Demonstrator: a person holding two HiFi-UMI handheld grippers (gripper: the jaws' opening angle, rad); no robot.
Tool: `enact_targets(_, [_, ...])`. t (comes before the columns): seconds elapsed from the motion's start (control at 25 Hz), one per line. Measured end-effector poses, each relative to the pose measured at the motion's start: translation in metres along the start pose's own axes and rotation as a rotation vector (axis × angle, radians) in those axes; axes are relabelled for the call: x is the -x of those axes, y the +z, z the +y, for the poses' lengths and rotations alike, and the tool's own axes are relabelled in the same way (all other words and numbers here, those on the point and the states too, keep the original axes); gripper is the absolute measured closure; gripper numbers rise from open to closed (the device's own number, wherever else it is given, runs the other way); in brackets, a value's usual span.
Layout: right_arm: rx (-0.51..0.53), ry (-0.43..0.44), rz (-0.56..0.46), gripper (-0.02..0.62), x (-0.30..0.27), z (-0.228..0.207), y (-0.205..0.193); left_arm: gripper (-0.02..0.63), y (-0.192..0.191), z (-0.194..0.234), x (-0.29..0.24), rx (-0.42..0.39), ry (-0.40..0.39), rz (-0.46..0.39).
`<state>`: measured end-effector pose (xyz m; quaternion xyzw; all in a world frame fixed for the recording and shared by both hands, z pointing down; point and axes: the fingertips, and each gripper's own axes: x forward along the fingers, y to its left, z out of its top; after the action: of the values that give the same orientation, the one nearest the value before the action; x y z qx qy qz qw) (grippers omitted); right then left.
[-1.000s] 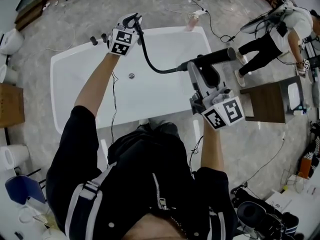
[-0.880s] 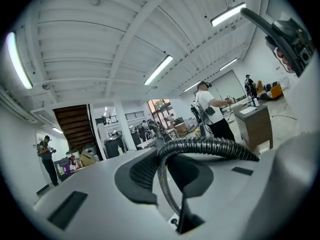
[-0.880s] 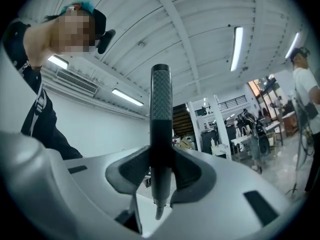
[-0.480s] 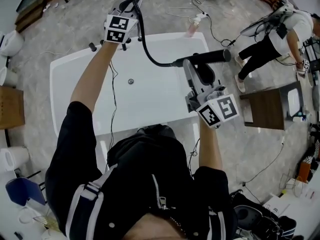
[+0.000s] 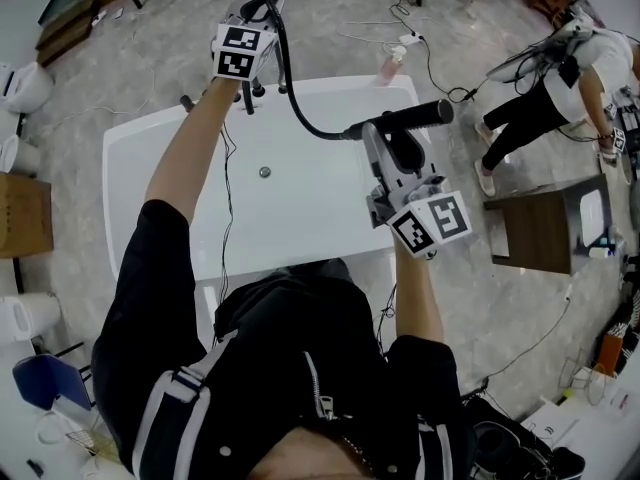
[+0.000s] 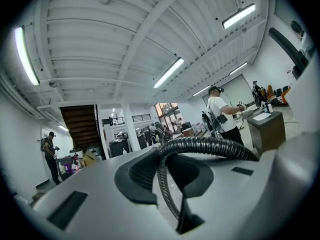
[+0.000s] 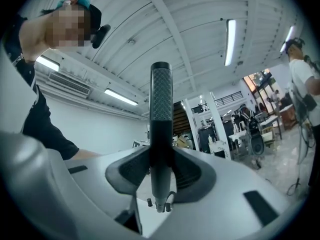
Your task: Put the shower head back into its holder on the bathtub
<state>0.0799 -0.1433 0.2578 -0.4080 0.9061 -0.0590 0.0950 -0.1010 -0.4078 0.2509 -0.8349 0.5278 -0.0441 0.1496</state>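
A white bathtub (image 5: 150, 143) fills the middle of the head view. My right gripper (image 5: 392, 134) is shut on the black stick-shaped shower head (image 5: 410, 117), held level over the tub's right rim. In the right gripper view the shower head (image 7: 160, 134) stands upright between the pads. Its black ribbed hose (image 5: 300, 113) arcs left to my left gripper (image 5: 262, 8), which is shut on the hose above the tub's far rim. In the left gripper view the hose (image 6: 210, 146) loops through the pads. Small black tap fittings (image 5: 186, 101) stand on the far rim below the left gripper.
A person in a white shirt (image 5: 570, 78) bends over at the far right, next to a dark wooden cabinet (image 5: 535, 230). Cables (image 5: 425, 53) and a pink bottle (image 5: 390, 66) lie on the floor beyond the tub. A drain (image 5: 264, 172) shows in the tub.
My left gripper has risen and moved away past the tub's far rim, pulling the hose with it. My right gripper has shifted a little left with the shower head.
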Motion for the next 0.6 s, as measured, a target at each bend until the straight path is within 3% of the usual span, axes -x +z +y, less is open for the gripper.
enact_targets(0.4, [-0.026,-0.029,0.073,0.451,-0.012,-0.024,-0.032,0.529,-0.093,-0.027,-0.015,0.04,-0.058,0.15])
enact_targets(0.52, [-0.039,-0.043,0.087,0.451,-0.014,-0.029,-0.041,0.529,-0.103,-0.027,-0.018,0.022,-0.066,0.161])
enact_targets(0.6, [-0.046,-0.051,0.092,0.451,-0.013,-0.032,-0.046,0.529,-0.09,-0.021,-0.019,0.004,-0.05,0.118])
